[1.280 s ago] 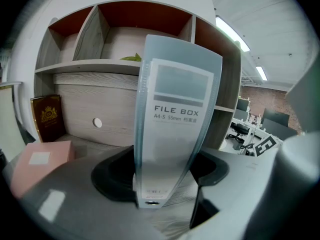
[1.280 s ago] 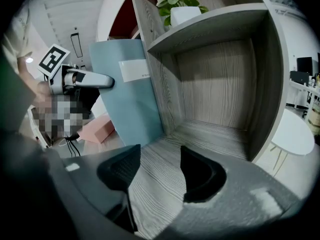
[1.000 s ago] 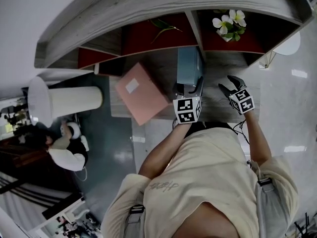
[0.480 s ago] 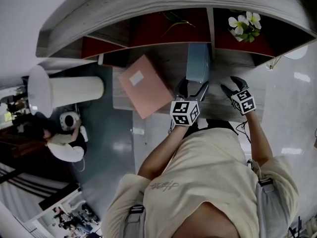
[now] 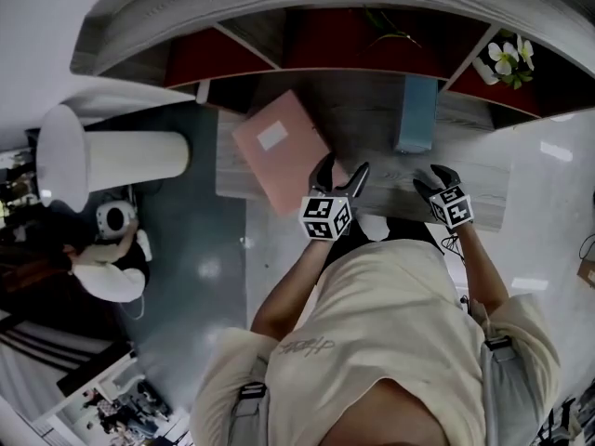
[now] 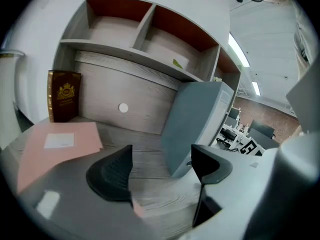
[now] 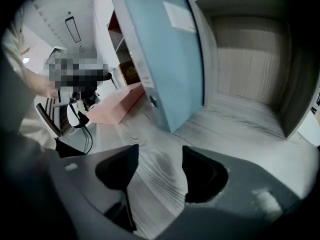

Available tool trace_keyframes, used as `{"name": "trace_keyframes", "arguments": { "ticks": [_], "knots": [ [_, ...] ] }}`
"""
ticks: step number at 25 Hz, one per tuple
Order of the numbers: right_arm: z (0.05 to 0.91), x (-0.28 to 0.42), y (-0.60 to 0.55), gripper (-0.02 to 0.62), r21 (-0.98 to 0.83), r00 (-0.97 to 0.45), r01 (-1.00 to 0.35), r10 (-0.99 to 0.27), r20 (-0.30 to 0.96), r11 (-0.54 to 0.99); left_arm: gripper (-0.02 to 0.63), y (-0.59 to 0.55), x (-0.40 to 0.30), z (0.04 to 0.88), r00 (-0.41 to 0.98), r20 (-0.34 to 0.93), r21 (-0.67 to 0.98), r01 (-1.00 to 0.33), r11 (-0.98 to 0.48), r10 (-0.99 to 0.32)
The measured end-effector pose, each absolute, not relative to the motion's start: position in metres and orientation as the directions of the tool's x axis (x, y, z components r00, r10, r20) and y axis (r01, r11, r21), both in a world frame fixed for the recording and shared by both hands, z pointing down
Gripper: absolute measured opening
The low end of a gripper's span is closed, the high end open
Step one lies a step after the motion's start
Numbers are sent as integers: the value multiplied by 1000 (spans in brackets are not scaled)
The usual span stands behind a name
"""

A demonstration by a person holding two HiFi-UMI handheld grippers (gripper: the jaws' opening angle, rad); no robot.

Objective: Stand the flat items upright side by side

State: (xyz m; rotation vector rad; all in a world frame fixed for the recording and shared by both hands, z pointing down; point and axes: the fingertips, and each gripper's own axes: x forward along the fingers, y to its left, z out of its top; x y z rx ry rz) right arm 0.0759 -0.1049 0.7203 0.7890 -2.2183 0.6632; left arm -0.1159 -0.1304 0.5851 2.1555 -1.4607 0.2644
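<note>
Standing apart over bare wood grain, the fingers (image 6: pixel 112 176) of the left gripper (image 5: pixel 339 170) have just been closing a little, with nothing between them. The right gripper (image 5: pixel 437 177) likewise holds nothing: its fingers (image 7: pixel 202 176), which have just been opening, hang parted above the grey wood-grain table (image 5: pixel 367 124). Just beyond the left gripper lies the flat pink card folder (image 5: pixel 284 151), skewed, its near corner jutting past the table's front edge. Ahead of the right gripper the tall blue-grey box file (image 5: pixel 416 111) stands upright (touched by neither gripper), with open table on either side. Red-backed shelf compartments (image 5: pixel 335 49) close off the rear. Only the left gripper view shows a dark red book with a gold crest (image 6: pixel 63 95) standing against the back panel; only the head view shows white flowers (image 5: pixel 507 56) in the right compartment.
</note>
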Motion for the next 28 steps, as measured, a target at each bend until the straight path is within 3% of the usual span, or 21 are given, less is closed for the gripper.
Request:
{"name": "trace_keyframes", "arguments": {
  "ticks": [15, 21, 28],
  "knots": [
    [672, -117, -112, 285, -211, -636, -625, -334, 696, 751, 377, -93, -343, 622, 311, 528, 326, -933, -149, -790],
    [676, -167, -137, 338, -255, -614, -667, -322, 721, 700, 380, -101, -394, 637, 326, 560, 380, -918, -113, -762],
    [689, -204, -159, 371, -352, -615, -664, -213, 759, 660, 390, -95, -414, 694, 407, 616, 582, -812, 42, -675]
  ]
}}
